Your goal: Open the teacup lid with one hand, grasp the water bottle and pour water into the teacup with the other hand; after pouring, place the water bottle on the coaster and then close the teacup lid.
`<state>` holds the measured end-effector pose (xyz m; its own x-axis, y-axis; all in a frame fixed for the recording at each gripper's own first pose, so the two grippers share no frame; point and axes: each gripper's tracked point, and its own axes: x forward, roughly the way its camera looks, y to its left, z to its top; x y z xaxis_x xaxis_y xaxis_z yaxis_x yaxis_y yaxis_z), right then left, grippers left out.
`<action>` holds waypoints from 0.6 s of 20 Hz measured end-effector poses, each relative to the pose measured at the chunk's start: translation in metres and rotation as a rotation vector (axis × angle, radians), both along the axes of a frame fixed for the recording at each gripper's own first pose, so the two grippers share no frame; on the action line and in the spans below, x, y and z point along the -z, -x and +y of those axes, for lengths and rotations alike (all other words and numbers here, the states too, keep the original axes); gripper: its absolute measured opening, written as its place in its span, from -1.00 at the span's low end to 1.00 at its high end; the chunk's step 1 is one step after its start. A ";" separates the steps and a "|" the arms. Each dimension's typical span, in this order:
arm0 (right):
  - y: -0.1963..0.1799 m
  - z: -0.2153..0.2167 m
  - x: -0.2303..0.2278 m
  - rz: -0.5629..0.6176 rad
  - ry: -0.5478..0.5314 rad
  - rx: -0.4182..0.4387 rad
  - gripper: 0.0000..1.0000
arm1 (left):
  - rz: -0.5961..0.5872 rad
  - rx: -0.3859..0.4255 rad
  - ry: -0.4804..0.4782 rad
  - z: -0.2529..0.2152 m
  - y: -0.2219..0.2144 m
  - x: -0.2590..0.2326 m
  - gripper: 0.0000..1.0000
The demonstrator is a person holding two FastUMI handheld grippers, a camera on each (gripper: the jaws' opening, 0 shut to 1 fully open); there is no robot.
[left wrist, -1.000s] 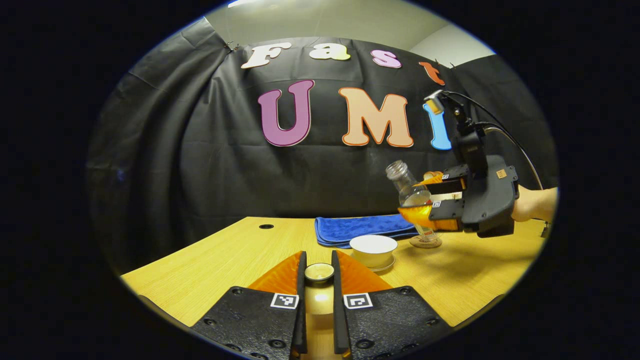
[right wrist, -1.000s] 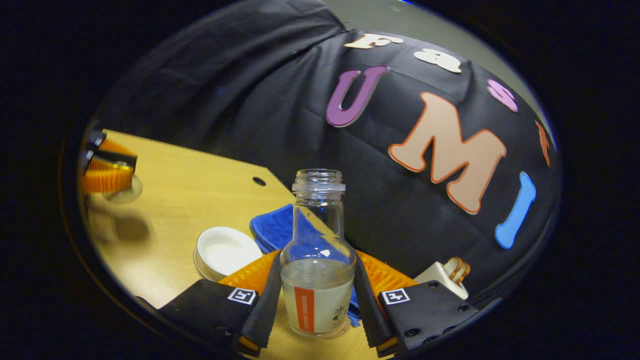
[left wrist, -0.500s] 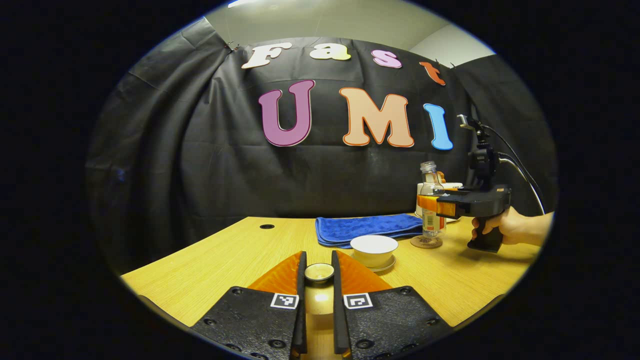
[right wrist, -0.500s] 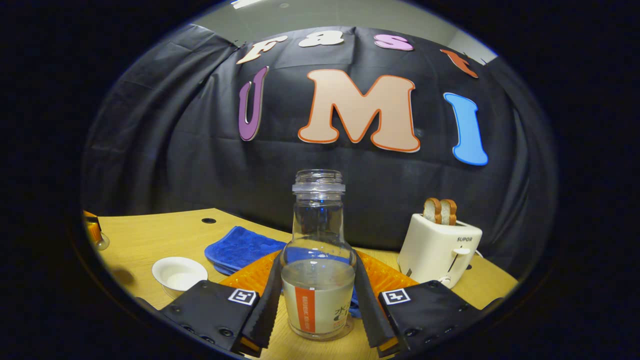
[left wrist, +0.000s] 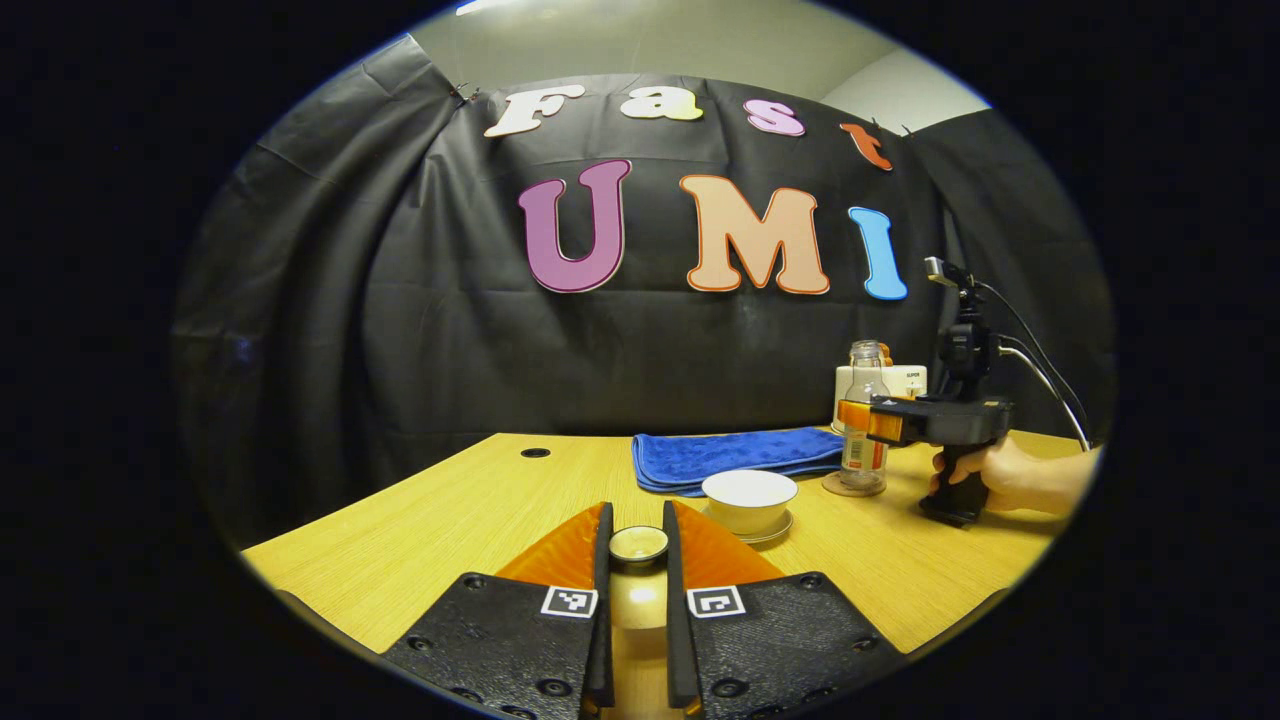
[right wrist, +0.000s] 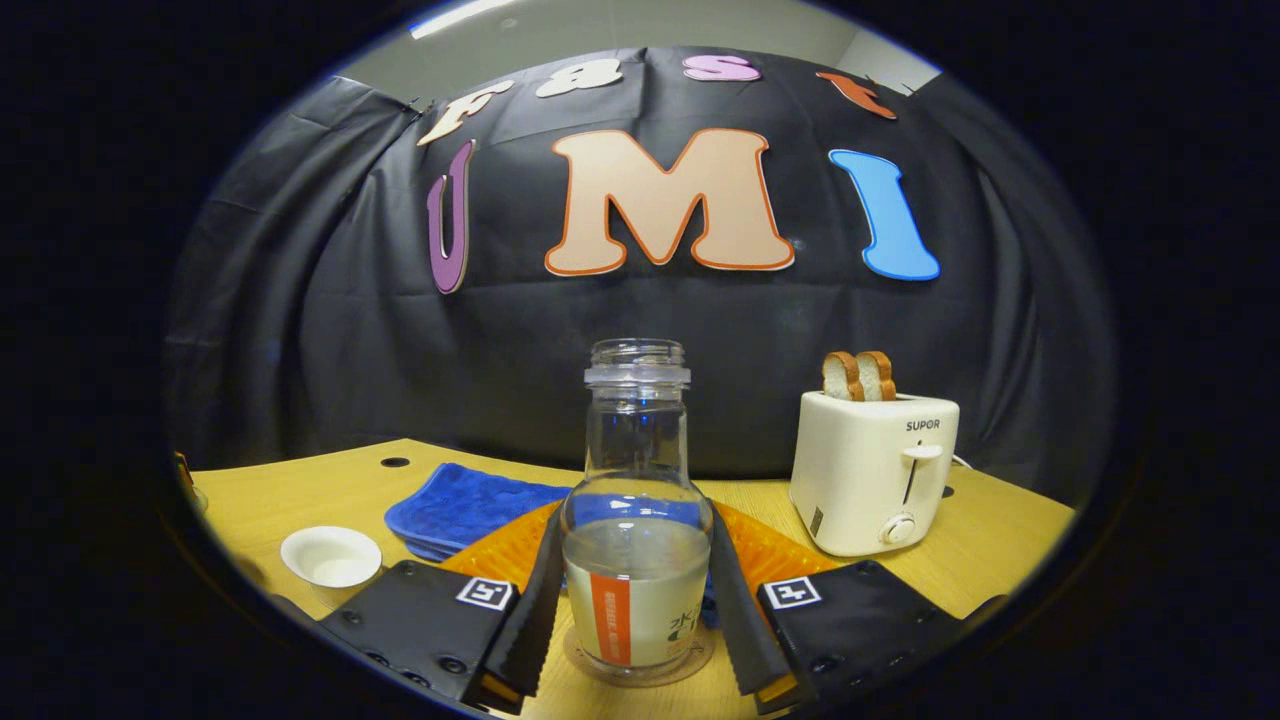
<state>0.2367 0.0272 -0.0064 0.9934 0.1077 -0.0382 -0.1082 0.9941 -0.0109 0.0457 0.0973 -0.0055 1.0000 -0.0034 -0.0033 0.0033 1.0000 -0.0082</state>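
a: on the coaster point(right wrist: 640, 668), at the right side of the tabletop point(left wrist: 480, 510), the water bottle point(right wrist: 637, 540) is seen upright, its base resting on the disc. the right claw point(right wrist: 637, 600) is clamped on the bottle's lower body, both fingers pressed to the glass.

b: so the placing step is judged to be nearly finished. where is the lid held?

a: the teacup lid point(left wrist: 638, 545) is pinched by its knob between the fingers of the left claw point(left wrist: 636, 560), which is closed on it and held above the tabletop, near the front edge. the teacup point(left wrist: 749, 500) is seen open on its saucer, just left of the bottle and in front of the blue cloth point(left wrist: 735, 458).

b: what is called for next?

a: the right claw's fingers are to be parted and drawn straight back, so that the bottle is not tipped. then the lid is to be carried forward and right, centred over the cup's rim, lowered level and let go.

b: can the water in the cup be seen?

a: it cannot be told from here.
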 end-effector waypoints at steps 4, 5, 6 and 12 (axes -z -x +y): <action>-0.004 -0.003 0.002 -0.002 -0.012 0.012 0.49 | 0.003 -0.009 0.001 0.002 -0.001 0.001 -0.64; -0.003 -0.002 0.001 -0.009 -0.008 0.012 0.51 | 0.002 -0.007 0.000 0.000 -0.001 0.001 -0.64; -0.003 -0.002 0.001 -0.012 -0.002 0.010 0.51 | 0.001 -0.006 0.000 0.000 -0.001 0.001 -0.64; -0.003 -0.001 0.001 -0.029 -0.002 0.016 0.52 | 0.003 -0.003 0.001 -0.004 -0.004 0.001 -0.64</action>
